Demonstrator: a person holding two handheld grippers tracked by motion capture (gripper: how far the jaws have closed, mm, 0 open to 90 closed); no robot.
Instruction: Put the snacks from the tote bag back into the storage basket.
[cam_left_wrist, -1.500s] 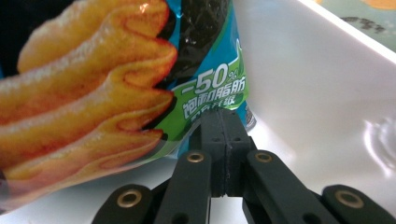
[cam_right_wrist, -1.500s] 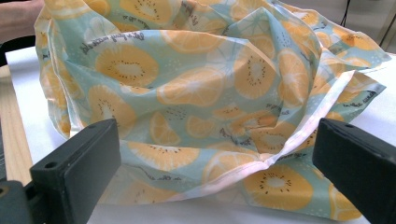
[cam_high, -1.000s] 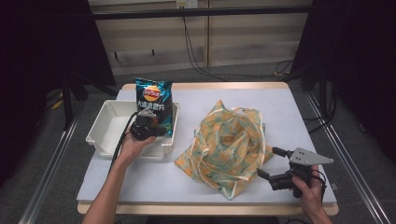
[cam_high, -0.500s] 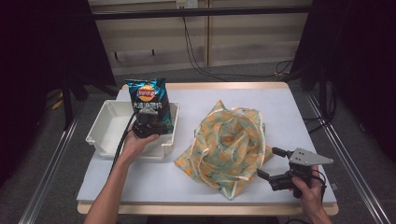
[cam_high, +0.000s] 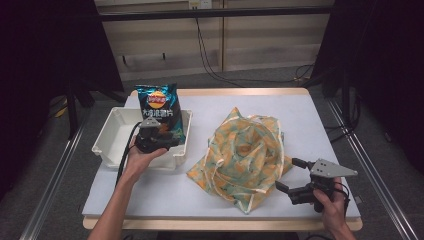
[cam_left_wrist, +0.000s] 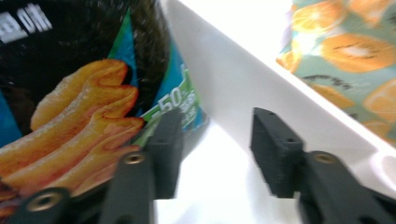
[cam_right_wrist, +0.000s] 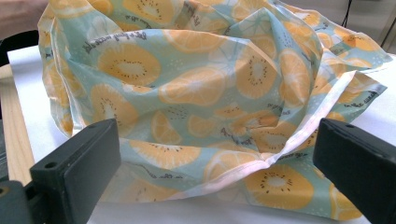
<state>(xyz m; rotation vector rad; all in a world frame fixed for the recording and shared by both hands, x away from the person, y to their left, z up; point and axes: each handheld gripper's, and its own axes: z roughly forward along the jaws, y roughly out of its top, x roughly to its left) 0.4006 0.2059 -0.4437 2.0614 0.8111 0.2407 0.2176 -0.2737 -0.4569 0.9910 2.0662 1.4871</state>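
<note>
We have stood the chip bag (cam_high: 161, 111) upright in the white bin (cam_high: 114, 131), so our left hand-held gripper (cam_left_wrist: 215, 151) has just been opening off it, while our right hand-held gripper (cam_high: 296, 176) waits wide open beside the bin's neighbour, the fruit-print cloth bag (cam_high: 245, 152).

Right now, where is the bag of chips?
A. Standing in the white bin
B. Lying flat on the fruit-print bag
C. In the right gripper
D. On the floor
A: the bag of chips stands upright in the white bin, by the left gripper, apart from the fruit-print bag.
</note>
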